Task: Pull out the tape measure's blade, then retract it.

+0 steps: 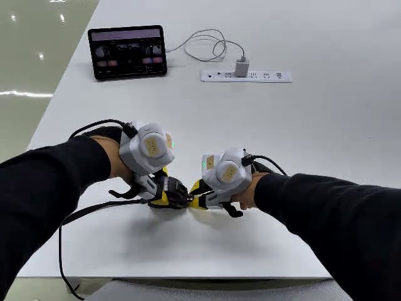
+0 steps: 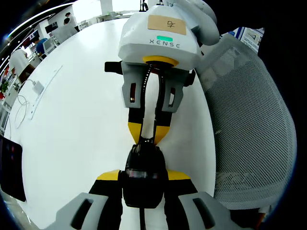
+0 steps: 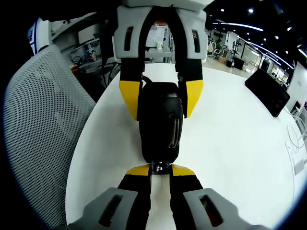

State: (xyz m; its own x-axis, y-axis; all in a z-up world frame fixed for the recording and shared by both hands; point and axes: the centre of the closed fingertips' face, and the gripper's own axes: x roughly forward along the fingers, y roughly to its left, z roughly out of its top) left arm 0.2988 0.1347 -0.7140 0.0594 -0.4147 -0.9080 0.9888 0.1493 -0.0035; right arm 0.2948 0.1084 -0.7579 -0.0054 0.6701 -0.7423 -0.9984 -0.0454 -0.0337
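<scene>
The black rounded plastic tape measure [image 3: 160, 120] is at the white tabletop's [image 1: 282, 125] near edge, clamped in the left gripper [image 2: 144, 176]. The right gripper [image 3: 160, 170] pinches its blade tip [image 3: 160, 166], barely out. I'd draw straight and level, case steady.

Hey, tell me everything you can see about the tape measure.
The tape measure is a compact, rounded black case, seemingly rubbery plastic, with ribbed sides. The left tool clamps its flanks with yellow-tipped jaws, while the right tool pinches the small metal end hook at the case's mouth. Hardly any blade is out. It sits low over the white table, near the front edge; whether it rests on the surface is unclear.
</scene>
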